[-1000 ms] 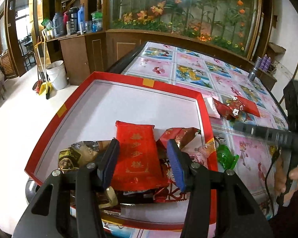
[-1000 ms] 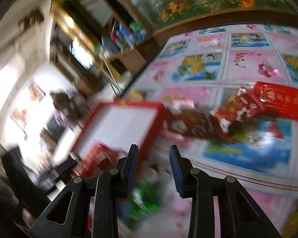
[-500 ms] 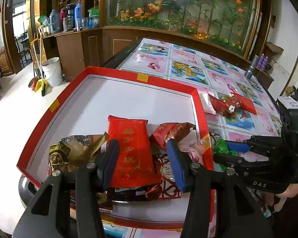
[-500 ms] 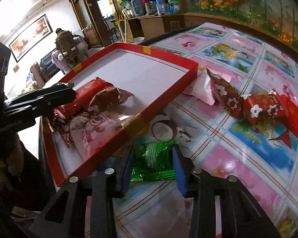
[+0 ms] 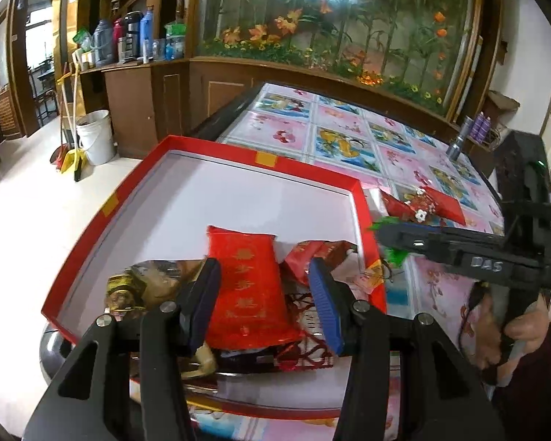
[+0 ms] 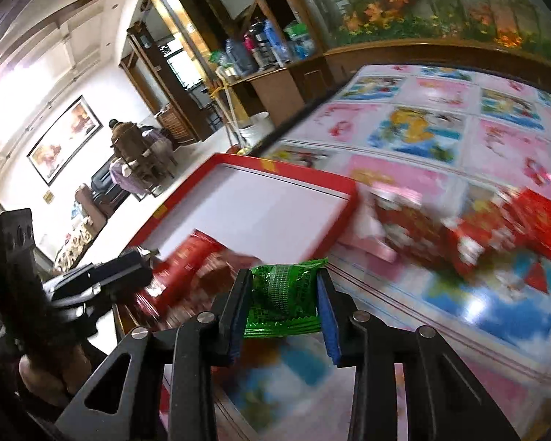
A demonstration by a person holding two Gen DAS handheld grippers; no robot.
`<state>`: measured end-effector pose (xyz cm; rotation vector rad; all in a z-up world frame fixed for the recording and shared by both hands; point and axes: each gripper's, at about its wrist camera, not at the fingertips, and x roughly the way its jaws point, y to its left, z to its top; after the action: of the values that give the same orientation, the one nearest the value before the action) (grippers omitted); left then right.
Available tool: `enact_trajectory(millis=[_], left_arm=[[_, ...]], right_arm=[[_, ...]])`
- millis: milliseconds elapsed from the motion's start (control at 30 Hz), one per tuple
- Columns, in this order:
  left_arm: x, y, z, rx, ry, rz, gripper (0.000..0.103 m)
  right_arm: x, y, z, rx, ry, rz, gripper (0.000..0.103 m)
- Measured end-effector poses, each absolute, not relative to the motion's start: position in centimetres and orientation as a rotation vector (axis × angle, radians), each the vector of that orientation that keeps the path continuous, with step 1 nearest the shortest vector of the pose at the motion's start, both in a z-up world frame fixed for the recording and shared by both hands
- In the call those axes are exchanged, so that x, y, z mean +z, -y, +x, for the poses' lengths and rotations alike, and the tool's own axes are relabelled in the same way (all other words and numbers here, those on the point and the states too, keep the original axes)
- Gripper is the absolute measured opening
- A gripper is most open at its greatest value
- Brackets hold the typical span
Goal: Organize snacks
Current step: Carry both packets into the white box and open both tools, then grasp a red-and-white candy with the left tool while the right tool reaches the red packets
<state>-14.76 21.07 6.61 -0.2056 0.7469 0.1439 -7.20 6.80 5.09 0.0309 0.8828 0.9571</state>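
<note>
The right gripper (image 6: 281, 303) is clamped on a green snack packet (image 6: 283, 299), just beside the red tray's (image 6: 294, 174) near rim. The left gripper (image 5: 264, 305) hangs released over a red packet (image 5: 251, 286) in the tray; the tray's far half is bare white. Packets on the tablecloth (image 6: 496, 312) are motion-blurred.

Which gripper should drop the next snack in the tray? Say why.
Right. The right gripper is shut on the green packet, lifted beside the tray. The left gripper hangs open and empty over the red packet.
</note>
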Motion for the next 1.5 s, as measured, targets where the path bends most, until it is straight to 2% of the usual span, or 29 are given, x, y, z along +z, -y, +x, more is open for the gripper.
enact_trajectory(millis=[200, 467, 533, 667, 867, 1000, 1200, 1500], left_arm=[[6.6, -22.9, -15.5, 0.196, -0.744, -0.226, 0.048], [6.3, -23.2, -15.3, 0.185, -0.751, -0.232, 0.048], [6.3, -22.9, -15.1, 0.176, -0.755, -0.226, 0.048], [6.1, -22.5, -15.0, 0.162, -0.761, -0.229, 0.048], [6.1, -21.9, -14.9, 0.143, -0.764, -0.224, 0.048], [6.7, -20.9, -14.6, 0.111, -0.765, -0.208, 0.048], [8.5, -17.1, -12.8, 0.012, -0.75, -0.124, 0.05], [8.1, -9.9, -8.0, -0.112, -0.817, -0.028, 0.05]], right_arm=[[4.4, -14.0, -7.6, 1.017, -0.93, -0.012, 0.038], [5.0, -8.1, -3.3, 0.874, -0.872, 0.226, 0.06], [4.6, -6.0, -2.1, 0.776, -0.856, 0.222, 0.058], [4.7, -4.7, -1.6, 0.696, -0.82, 0.161, 0.061], [5.9, -2.7, -1.3, 0.738, -0.741, 0.242, 0.061], [5.7, -2.1, 0.1, 0.71, -0.756, 0.275, 0.064], [5.8, 2.6, 2.1, 0.655, -0.767, 0.355, 0.065], [5.3, 11.2, 4.9, 0.539, -0.785, 0.369, 0.066]])
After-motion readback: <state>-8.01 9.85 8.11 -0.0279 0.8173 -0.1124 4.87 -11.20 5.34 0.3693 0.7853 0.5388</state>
